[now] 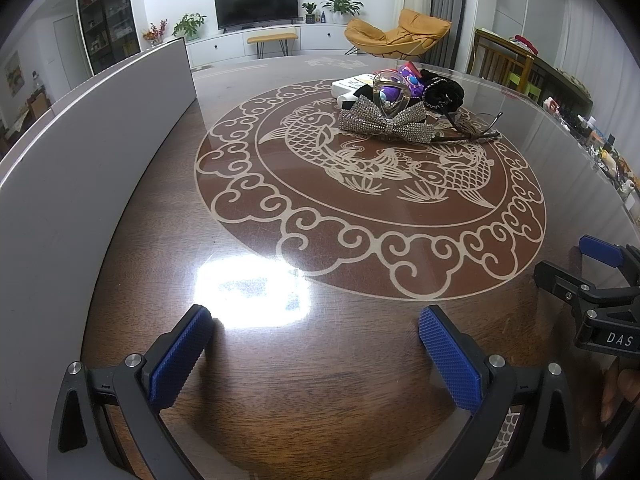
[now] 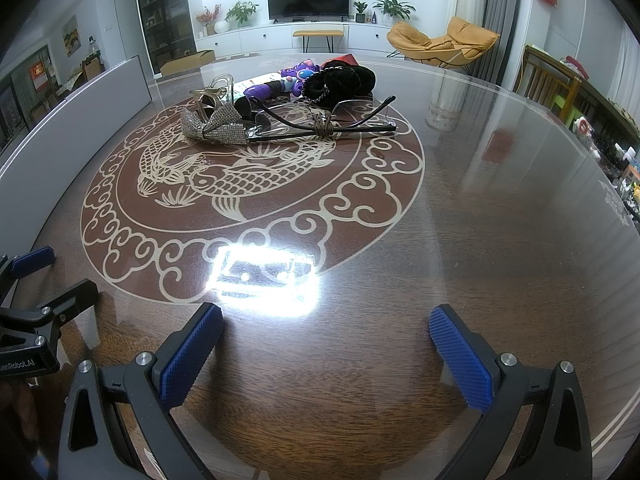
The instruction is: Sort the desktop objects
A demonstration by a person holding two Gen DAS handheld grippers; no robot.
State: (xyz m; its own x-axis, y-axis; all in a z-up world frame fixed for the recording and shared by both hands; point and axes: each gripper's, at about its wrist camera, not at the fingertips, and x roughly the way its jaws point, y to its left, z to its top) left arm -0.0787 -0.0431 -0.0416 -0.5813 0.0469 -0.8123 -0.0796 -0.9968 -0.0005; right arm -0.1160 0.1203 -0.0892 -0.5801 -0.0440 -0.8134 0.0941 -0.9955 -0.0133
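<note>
My left claw [image 1: 316, 354] is spread wide and empty over the table [image 1: 360, 360]; my right claw [image 2: 326, 354] is spread the same. The pile sits at about 1 o'clock from my left claw and 11 o'clock from my right: a bow [image 2: 216, 126] nearest, glasses [image 2: 332, 122] touching it, a black scrunchie [image 2: 340, 80] and purple toy [image 2: 296, 76] behind. A grey panel [image 1: 92, 128] stands at 10 o'clock.

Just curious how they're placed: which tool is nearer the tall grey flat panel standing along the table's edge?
Left. The left tool sits just right of the grey flat panel; the right tool is farther right, beyond the left one.
</note>
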